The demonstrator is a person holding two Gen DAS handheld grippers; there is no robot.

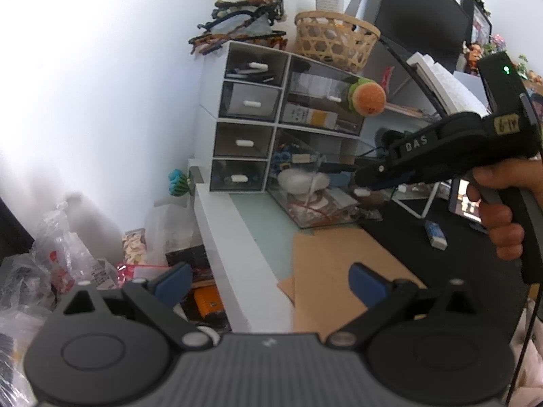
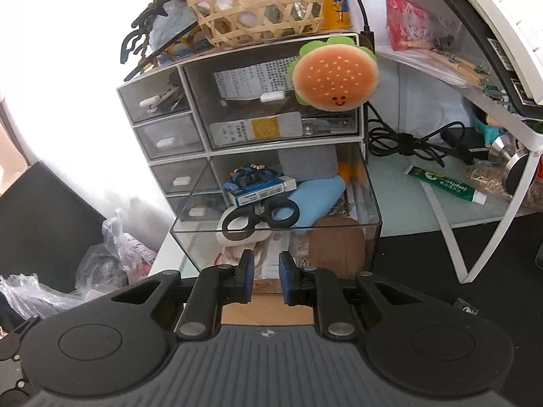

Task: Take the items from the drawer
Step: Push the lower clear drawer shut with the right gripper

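Nearest us, our right gripper (image 2: pixel 266 273) has its jaws nearly closed on nothing, just before the pulled-out clear drawer (image 2: pixel 373 203). Beyond the fingertips, inside it, lie black-handled scissors (image 2: pixel 261 218) (partly behind the front wall). Our left gripper (image 1: pixel 268 283) stands spread, empty.

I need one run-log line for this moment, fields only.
drawer: pulled open | scissors: inside, untouched | right hand-held gripper: shut, empty, at drawer front | left hand-held gripper: open, empty, back

drawer (image 2: pixel 359 210): clear glossy plastic | basket (image 2: pixel 258 6): woven bamboo | scissors (image 2: pixel 261 218): matt black handles
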